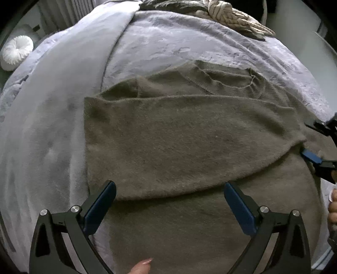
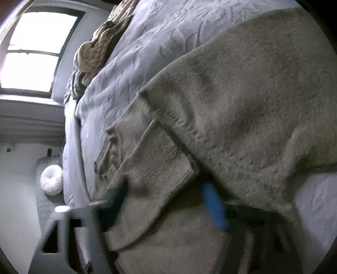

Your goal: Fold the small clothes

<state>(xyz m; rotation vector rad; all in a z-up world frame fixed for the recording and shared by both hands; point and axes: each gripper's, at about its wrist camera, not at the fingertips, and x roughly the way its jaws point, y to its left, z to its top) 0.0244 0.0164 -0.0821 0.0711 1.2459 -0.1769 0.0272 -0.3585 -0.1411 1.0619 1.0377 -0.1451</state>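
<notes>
A taupe knit sweater (image 1: 179, 137) lies on the bed, with one side and a sleeve folded across its body; its neckline is at the far side. My left gripper (image 1: 169, 202) is open and empty just above the sweater's near part. My right gripper (image 1: 316, 143) shows at the right edge, jaws apart at the folded sleeve's end. In the blurred right wrist view the sweater (image 2: 242, 94) fills the frame; the right gripper (image 2: 166, 196) has its fingers apart around the ribbed cuff (image 2: 160, 166), one blue pad (image 2: 214, 208) under the fabric.
The bed has a lilac patterned cover (image 1: 179, 42) and a smooth lilac blanket (image 1: 52, 126) at the left. Striped and knotted cushions (image 1: 221, 14) lie at the far end. A white round cushion (image 1: 16, 52) sits on the floor. A window (image 2: 38, 50) is beyond the bed.
</notes>
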